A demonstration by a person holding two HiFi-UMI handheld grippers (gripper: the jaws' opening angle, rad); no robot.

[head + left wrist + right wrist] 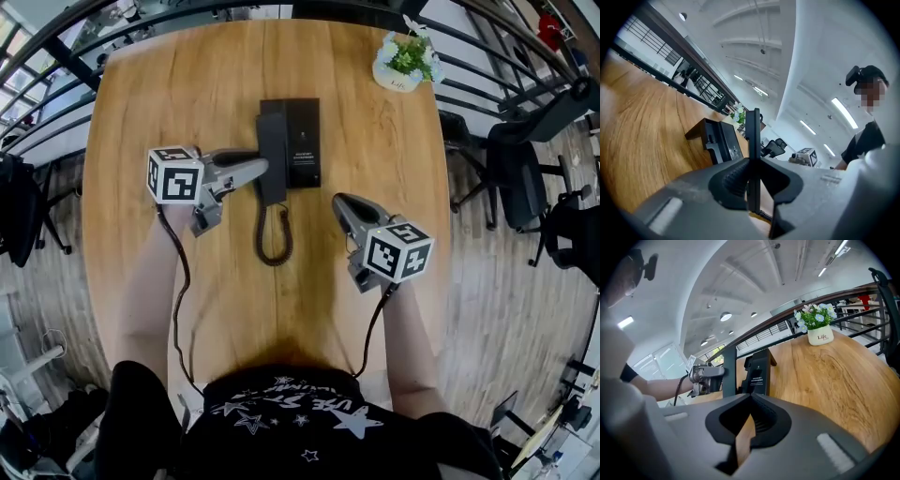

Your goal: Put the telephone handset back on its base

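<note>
We hold the handset (pixel 273 141) in the left gripper (pixel 255 169), whose jaws are drawn in narrow and press on its slim body from either side, partway along its length. The left gripper view shows it edge-on and upright between the pads. The base (pixel 305 141) lies just beyond the gripper's tips on the wooden table (pixel 169 84), with its empty cradle showing past the handset. From above, the handset hangs over the near edge of the base, lined up with it lengthwise. In the right gripper view it stands as a dark bar just beside the base, not sunk into it.

The coiled cord (pixel 273 239) loops back from the handset's lower end, behind the left gripper's tips and toward us. The right gripper (pixel 339 201) waits on the far side of the cord, near the base's corner. Its jaws are together on nothing, and bare wood shows under them. A small potted plant (pixel 405 61) sits well beyond both grippers.

As we read it, the pickup and the carry are done and the handset is nearly in place. What is left is to lower it into the cradle, see it seated flat, and part the jaws. Whether any part already touches the base we cannot tell.
</note>
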